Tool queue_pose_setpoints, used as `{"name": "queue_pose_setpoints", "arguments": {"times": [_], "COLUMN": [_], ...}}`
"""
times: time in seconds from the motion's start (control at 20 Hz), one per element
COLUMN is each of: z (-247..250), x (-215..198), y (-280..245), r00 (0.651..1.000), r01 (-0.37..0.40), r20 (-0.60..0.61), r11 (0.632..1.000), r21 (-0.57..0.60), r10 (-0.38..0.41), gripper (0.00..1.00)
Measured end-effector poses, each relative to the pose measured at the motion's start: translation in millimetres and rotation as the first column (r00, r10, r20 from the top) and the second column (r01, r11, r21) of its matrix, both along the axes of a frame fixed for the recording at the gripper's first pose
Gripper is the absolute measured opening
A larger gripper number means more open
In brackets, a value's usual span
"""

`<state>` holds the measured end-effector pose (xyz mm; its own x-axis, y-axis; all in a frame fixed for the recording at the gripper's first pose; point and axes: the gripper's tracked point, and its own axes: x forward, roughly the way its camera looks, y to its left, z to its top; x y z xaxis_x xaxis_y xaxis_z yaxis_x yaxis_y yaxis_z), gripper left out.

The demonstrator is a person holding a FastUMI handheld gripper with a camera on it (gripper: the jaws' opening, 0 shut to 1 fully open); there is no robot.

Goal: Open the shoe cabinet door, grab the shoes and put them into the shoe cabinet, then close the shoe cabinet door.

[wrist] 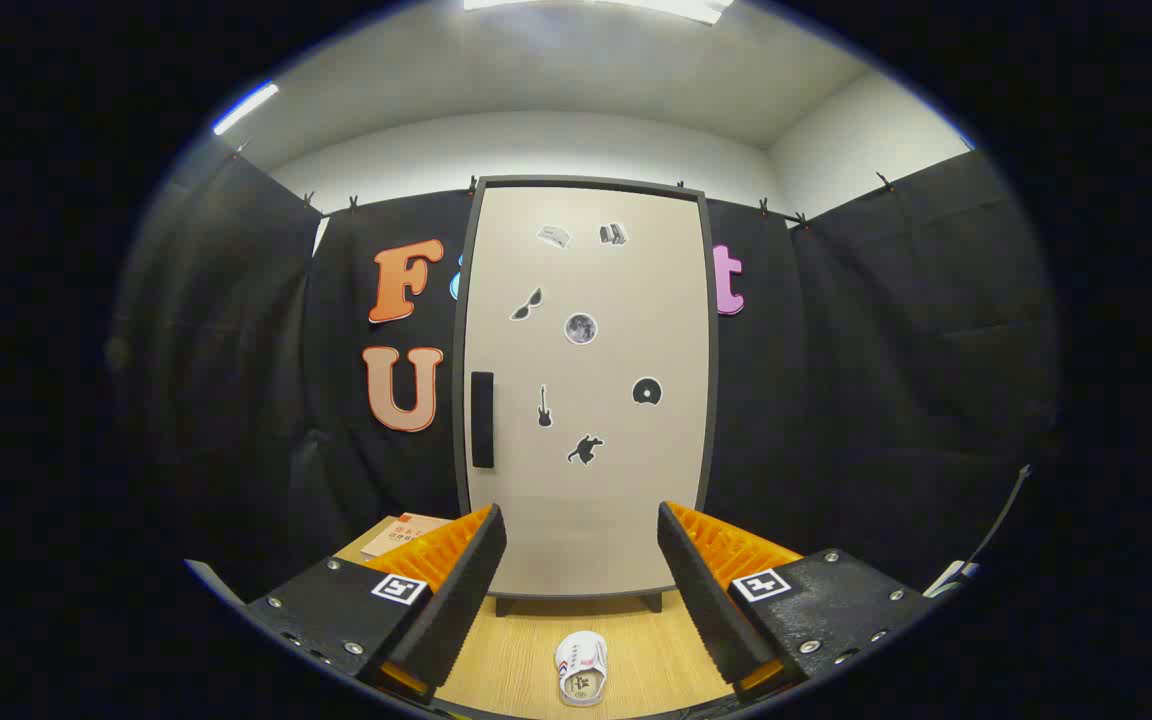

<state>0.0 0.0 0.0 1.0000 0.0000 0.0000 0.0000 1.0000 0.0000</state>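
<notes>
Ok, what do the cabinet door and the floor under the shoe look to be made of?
Cabinet door: probably matte beige laminated board, flat and glare-free, dark-edged, with a dark handle. Floor: light wood-look, fine straight grain lines; laminate or veneer, can't tell. The shoe lies between the open hand-held gripper fingers.

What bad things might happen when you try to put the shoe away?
The cabinet door is shut, and its handle is slim, so the open gripper might slip off it. The shoe lies on the floor just in front of the cabinet, so the swinging door might bump it.
</notes>
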Motion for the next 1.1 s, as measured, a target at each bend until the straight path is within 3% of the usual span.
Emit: {"name": "queue_pose_setpoints", "arguments": {"times": [0.55,1.1], "z": [4,-5], "x": [0,9], "y": [1,21], "r00": [1.000,0.999], "r01": [0.009,-0.030], "r20": [0.007,-0.021], "r11": [1.000,0.999], "r21": [-0.017,0.013], "r10": [-0.008,0.031], "gripper": [0.96,0.95]}}
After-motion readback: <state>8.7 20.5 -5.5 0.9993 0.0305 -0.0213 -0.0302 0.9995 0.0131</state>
